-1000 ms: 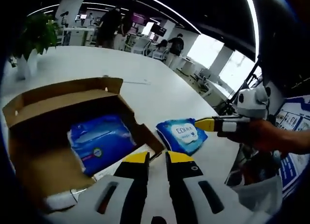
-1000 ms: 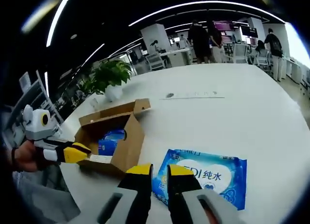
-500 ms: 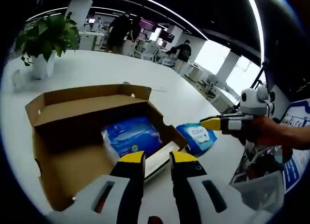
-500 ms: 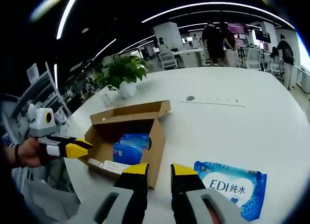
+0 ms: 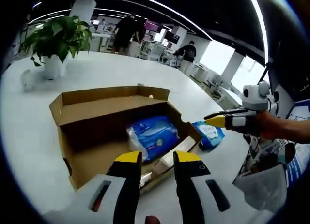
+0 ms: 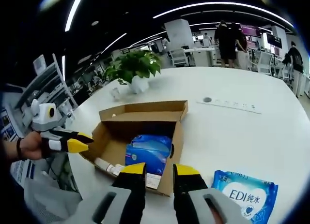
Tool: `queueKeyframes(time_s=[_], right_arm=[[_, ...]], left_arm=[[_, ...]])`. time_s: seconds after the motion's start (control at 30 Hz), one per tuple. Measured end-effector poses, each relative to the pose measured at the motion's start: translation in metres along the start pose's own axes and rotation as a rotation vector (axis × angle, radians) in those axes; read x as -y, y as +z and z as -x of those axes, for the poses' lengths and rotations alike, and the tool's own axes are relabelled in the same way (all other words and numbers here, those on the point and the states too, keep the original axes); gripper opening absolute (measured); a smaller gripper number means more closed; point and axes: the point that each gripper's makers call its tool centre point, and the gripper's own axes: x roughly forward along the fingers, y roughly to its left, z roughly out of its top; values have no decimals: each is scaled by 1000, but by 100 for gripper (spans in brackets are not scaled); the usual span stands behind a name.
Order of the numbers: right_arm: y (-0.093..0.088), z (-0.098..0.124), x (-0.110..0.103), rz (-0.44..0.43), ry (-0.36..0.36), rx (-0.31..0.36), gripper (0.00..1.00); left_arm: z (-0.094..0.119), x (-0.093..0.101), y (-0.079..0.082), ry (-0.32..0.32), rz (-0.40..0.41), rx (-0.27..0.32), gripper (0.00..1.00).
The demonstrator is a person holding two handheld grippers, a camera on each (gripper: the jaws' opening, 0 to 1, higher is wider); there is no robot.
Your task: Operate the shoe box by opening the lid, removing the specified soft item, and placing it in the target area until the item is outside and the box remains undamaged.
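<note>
shoe box (image 5: 92, 137) lid off, blue pack (image 5: 152, 137) inside | second pack (image 6: 247, 195) on table at 4 o'clock | left gripper (image 5: 157, 158) and right gripper (image 6: 160, 171) spread, empty

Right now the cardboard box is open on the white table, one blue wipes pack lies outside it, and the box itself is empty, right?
Not quite: the cardboard box is not empty. The right gripper view shows a second blue wipes pack lying inside it. The rest holds: the box is open on the white table, and one blue pack lies outside it.
</note>
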Motion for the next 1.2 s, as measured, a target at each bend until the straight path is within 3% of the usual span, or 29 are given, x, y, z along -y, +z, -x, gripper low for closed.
queueKeyframes(time_s=[0.6,1.2], right_arm=[[7,-29,-21,52,41,-39,20],[7,-42,-26,82,59,-63,21]], left_arm=[[18,-37,-2,35,30,3,36],[22,-39,-7,29,39,4,36]])
